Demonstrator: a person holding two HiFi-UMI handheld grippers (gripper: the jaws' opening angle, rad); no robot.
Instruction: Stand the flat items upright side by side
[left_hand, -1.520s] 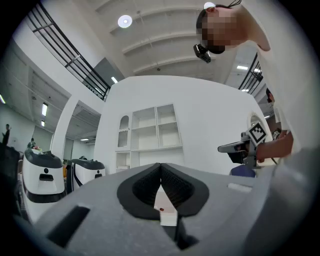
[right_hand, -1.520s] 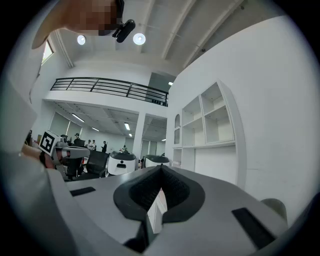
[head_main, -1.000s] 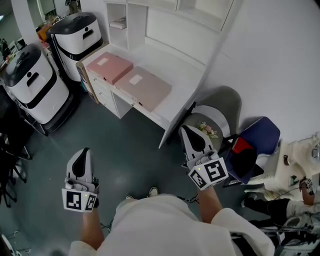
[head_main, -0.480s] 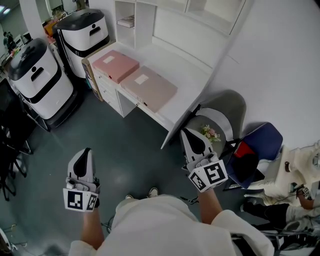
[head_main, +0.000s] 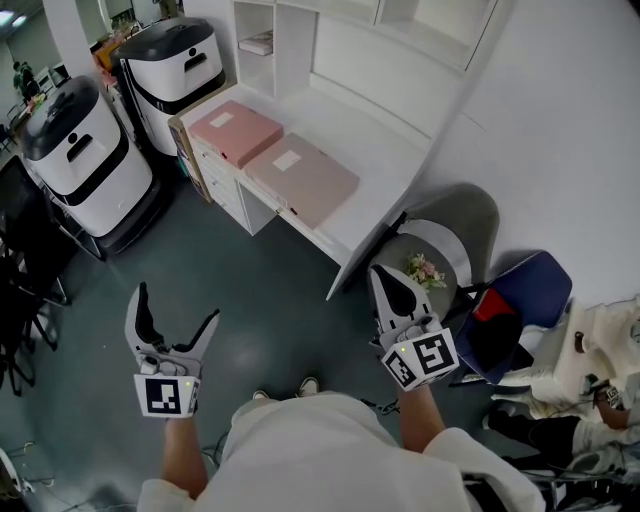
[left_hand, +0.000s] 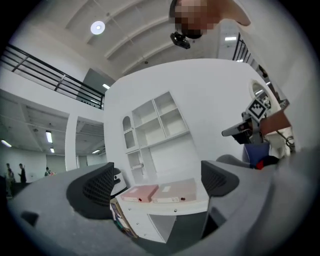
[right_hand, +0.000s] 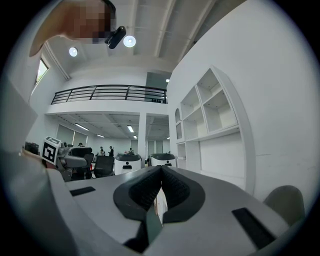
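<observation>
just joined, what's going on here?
A person stands back from the white desk with a gripper in each hand, both short of it and touching nothing. The left gripper has just been opening its jaws; they stand wide apart with nothing between them. The right gripper is shut and empty. The two pink flat boxes lie flat side by side on the desk, so standing them upright has not begun.

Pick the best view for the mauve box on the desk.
Head view: the mauve box lies flat on the desk, whole top and white label visible, beside the pink box. Left gripper view shows the mauve box small, nearly edge-on. Right gripper view doesn't show it.
</observation>
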